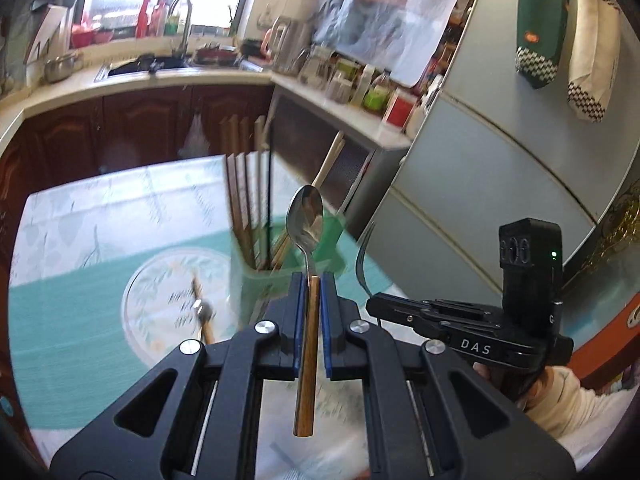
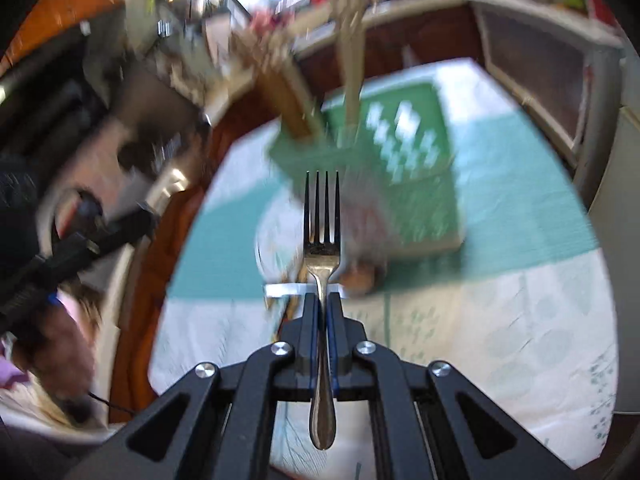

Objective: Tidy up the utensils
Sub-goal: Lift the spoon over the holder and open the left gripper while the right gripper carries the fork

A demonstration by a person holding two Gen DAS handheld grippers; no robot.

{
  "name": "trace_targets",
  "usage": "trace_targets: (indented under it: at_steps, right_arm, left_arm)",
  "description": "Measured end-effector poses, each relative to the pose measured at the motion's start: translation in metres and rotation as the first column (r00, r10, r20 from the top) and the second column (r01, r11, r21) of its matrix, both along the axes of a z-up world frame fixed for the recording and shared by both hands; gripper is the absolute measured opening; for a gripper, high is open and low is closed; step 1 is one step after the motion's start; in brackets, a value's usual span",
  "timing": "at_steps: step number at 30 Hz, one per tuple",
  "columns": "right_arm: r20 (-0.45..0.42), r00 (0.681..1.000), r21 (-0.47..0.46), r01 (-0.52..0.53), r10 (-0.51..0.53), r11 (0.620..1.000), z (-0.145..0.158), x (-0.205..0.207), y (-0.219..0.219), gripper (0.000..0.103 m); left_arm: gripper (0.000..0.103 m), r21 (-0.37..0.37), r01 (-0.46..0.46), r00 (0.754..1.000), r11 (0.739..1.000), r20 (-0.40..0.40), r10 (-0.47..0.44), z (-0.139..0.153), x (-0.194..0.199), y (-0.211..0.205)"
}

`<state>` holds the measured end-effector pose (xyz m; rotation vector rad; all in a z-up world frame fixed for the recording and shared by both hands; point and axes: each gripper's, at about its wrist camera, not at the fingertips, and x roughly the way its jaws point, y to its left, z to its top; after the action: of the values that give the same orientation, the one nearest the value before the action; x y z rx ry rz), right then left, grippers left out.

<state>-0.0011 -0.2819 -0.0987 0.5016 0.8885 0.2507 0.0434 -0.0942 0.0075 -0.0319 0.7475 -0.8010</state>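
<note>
Surface (image 1: 80,240): covered by a pale leaf-print cloth with a teal band and a round motif.

Green utensil holder (image 1: 256,280) stands upright on the teal band. Long brown chopsticks (image 1: 240,184) and a pale wooden handle stick up out of it. Right wrist view shows the same holder (image 2: 420,184), perforated wall, heavily blurred.

One loose utensil (image 1: 202,312) with a wooden handle and metal neck lies on the round motif, just left of the holder; type not resolvable.

Left hand-held gripper (image 1: 311,292): jaws narrow, blue pads clamped on the wooden handle of a spoon (image 1: 306,224). Bowl points up and forward, in front of the holder's mouth; spoon is off the surface.

Right hand-held gripper (image 2: 322,304): jaws narrow, clamped on the neck of a metal fork (image 2: 322,248). Tines point forward toward the holder; fork is raised clear of the cloth. Seen from the left view too (image 1: 460,320), to the right of the holder.
</note>
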Motion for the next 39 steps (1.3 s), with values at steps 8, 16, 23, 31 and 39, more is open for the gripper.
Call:
trace_targets:
  at_steps: [8,16,23,31,39]
  right_arm:
    - [0.311,0.917,-0.017,0.269,-0.250,0.963,0.052,0.015,-0.055,0.004]
    - [0.452,0.848,0.014,0.302,-0.276,0.953,0.051,0.063,-0.075,0.004]
    - [0.521,0.830,-0.088,0.282,-0.197,0.955,0.009,0.069,-0.061,0.004]
    - [0.510,0.856,-0.216,0.221,-0.084,0.951,-0.009,0.054,-0.044,0.004]
    - [0.492,0.868,-0.197,0.190,-0.070,0.962,-0.006,0.056,-0.047,0.005]
  left_arm:
    - [0.005,-0.170,0.007,0.993,0.985,0.116,0.013,0.018,0.038,-0.052]
    - [0.005,-0.210,-0.019,0.990,0.978,0.130,0.047,-0.005,0.077,-0.087]
    - [0.005,-0.181,0.001,0.985,0.984,0.172,0.030,-0.019,0.083,-0.100]
    - [0.005,-0.129,0.053,0.978,0.990,0.207,-0.026,-0.041,0.075,-0.101]
    - [0.005,-0.032,0.054,0.968,0.998,0.247,-0.044,-0.067,0.063,-0.101]
